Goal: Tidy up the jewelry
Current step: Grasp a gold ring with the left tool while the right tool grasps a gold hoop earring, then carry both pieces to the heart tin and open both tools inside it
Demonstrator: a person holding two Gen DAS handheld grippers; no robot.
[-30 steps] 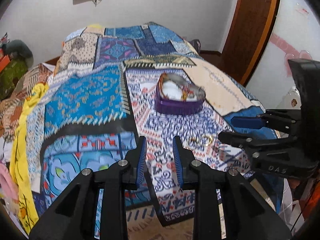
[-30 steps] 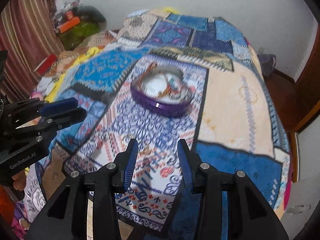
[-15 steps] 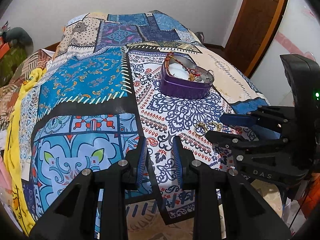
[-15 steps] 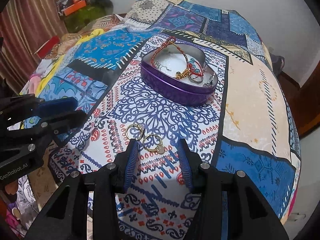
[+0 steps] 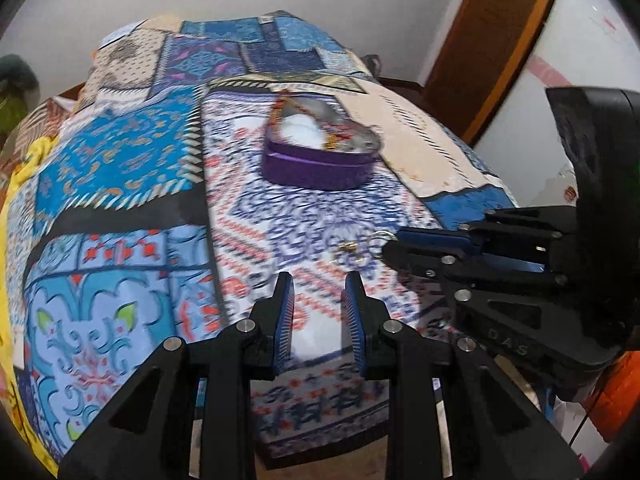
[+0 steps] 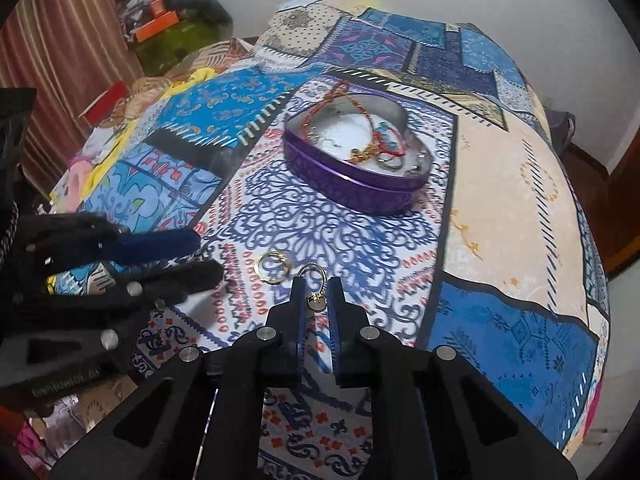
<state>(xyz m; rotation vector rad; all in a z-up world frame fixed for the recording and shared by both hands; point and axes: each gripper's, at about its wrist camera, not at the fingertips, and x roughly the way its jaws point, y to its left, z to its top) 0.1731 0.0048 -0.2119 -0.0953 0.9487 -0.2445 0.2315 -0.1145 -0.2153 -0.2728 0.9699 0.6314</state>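
Note:
A purple heart-shaped tin [image 6: 354, 178] sits open on the patterned bedspread, holding a red beaded bracelet, rings and other pieces; it shows blurred in the left wrist view [image 5: 318, 164]. Two gold hoop earrings lie in front of it. My right gripper [image 6: 317, 286] has its fingers narrowed around the nearer earring [image 6: 314, 274], its charm [image 6: 317, 302] between the pads; the grip is not clearly closed. The other earring [image 6: 272, 267] lies just left. My left gripper [image 5: 319, 280] is open and empty above the bedspread, left of the earrings [image 5: 352, 246].
The patterned bedspread [image 6: 500, 208] covers the whole bed. Clutter, a green bag and an orange box [image 6: 158, 26] lie at the far left by a striped curtain. A wooden door [image 5: 492, 32] stands at the right.
My right gripper moved forward and down onto the nearer earring and narrowed its fingers around it. The left gripper shifted; its view is blurred with motion.

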